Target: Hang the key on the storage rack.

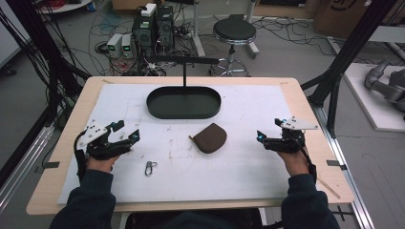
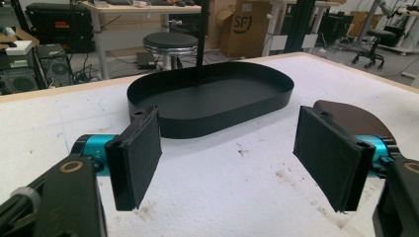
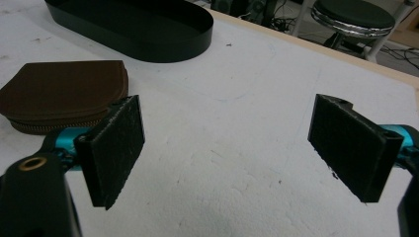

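A brown zipped pouch (image 1: 210, 137) lies near the middle of the white sheet (image 1: 239, 162), and a small metal clip (image 1: 151, 167) lies nearer the front, to its left. My left gripper (image 1: 128, 130) hovers at the left side, open, with nothing between its pads (image 2: 141, 155). It points toward the black oval tray (image 2: 212, 98); the pouch (image 2: 351, 116) peeks out behind its right jaw. At the right side my right gripper (image 1: 269, 130) is open and holds nothing. In its own view the pouch (image 3: 64, 91) lies just beyond its left pad (image 3: 116, 148).
The black oval tray (image 1: 184, 102) sits at the back centre of the sheet, with a thin black post and crossbar (image 1: 185, 59) rising from its far side. A round stool (image 1: 234, 31), computers and cables stand on the floor beyond the table.
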The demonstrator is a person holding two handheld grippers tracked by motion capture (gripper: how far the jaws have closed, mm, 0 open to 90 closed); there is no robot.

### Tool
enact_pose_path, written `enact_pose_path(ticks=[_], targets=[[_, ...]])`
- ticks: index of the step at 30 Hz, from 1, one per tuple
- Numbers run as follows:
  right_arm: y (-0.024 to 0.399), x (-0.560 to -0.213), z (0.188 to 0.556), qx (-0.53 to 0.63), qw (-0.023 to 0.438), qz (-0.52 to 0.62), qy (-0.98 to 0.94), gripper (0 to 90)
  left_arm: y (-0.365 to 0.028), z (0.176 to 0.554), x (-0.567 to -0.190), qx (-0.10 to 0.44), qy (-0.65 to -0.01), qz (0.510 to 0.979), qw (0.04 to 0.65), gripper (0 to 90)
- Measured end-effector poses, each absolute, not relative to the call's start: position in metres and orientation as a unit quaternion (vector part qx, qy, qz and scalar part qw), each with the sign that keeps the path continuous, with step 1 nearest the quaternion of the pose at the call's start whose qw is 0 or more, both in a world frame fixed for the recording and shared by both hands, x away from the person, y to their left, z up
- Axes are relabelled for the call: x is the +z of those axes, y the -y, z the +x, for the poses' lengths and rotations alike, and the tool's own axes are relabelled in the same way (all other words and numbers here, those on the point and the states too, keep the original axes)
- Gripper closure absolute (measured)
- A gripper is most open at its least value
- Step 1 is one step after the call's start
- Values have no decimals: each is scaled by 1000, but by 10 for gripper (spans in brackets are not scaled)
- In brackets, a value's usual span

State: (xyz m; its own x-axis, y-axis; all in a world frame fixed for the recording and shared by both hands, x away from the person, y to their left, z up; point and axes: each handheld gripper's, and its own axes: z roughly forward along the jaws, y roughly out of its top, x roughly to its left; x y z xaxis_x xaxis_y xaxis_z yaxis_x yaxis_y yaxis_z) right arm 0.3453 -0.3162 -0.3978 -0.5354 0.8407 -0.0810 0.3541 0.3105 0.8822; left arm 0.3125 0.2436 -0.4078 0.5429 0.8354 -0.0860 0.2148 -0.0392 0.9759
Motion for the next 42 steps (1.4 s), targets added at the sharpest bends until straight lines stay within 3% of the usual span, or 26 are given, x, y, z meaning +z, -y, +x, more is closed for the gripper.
enact_pose_path(ticks=[21,32,37,42], targets=[[320,-397,346,441,278,397,-755,149,-238,311,-408,256,-391,682,563,306],[315,-395,342,437,283,391,-760,151,-222,311,-423,141,-382,743,531,244],[315,-396,344,433,279,392,-762,152,-218,310,-427,88,-354,789,494,478],[315,-396,344,434,279,392,-762,152,-211,306,-431,53,-315,819,477,534]])
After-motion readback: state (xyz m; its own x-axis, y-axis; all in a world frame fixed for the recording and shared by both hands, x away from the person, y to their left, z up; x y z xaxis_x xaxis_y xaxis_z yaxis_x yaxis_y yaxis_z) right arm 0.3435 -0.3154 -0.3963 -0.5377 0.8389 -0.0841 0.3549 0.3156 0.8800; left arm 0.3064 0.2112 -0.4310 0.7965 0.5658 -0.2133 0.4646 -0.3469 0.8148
